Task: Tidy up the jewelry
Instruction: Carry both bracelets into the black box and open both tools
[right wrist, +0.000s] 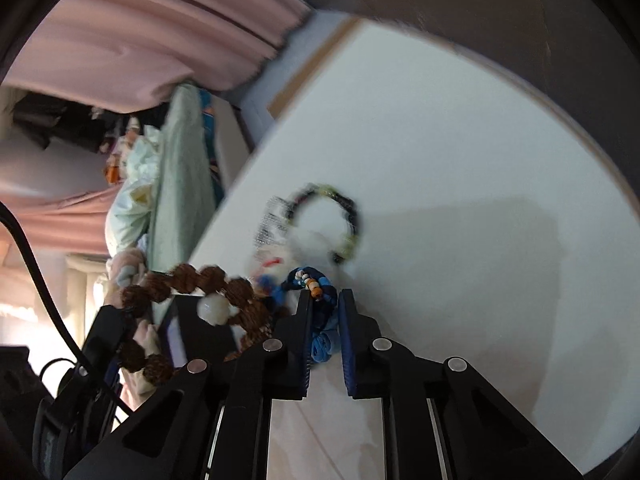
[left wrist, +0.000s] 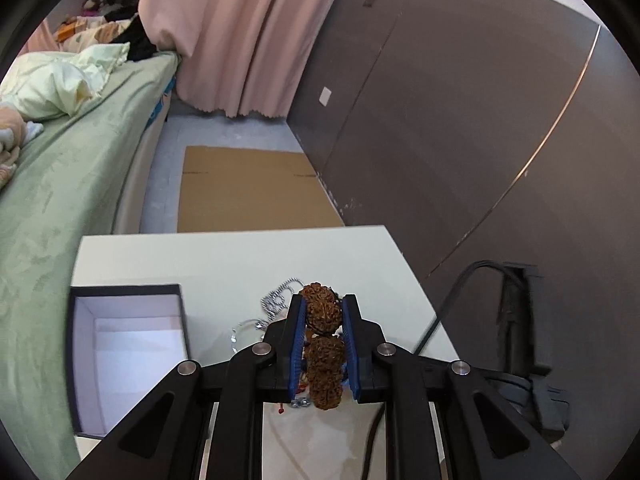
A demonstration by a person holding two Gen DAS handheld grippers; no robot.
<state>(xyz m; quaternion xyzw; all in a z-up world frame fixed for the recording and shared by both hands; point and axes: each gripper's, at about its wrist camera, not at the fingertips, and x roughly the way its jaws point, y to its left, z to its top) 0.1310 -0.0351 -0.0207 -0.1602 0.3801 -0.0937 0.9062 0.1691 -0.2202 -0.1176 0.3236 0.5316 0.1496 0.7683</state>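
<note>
My left gripper (left wrist: 323, 300) is shut on a brown rough-bead bracelet (left wrist: 325, 344) and holds it above the white table (left wrist: 240, 264). The same bracelet (right wrist: 192, 280) hangs at the left of the right wrist view, with a white bead on it. My right gripper (right wrist: 324, 300) is shut on a blue cord bracelet (right wrist: 320, 320) with small coloured beads. A dark multicoloured bead bracelet (right wrist: 344, 220) lies on the table beyond it. A silver chain (left wrist: 276, 300) lies under the left gripper. An open black box (left wrist: 128, 352) with a white inside stands to the left.
A bed (left wrist: 60, 184) with green sheets runs along the left of the table. Cardboard (left wrist: 248, 188) lies on the floor beyond the table. A dark wall panel (left wrist: 460, 120) is on the right, pink curtains (left wrist: 240, 32) behind. A black cable (left wrist: 448, 300) hangs at right.
</note>
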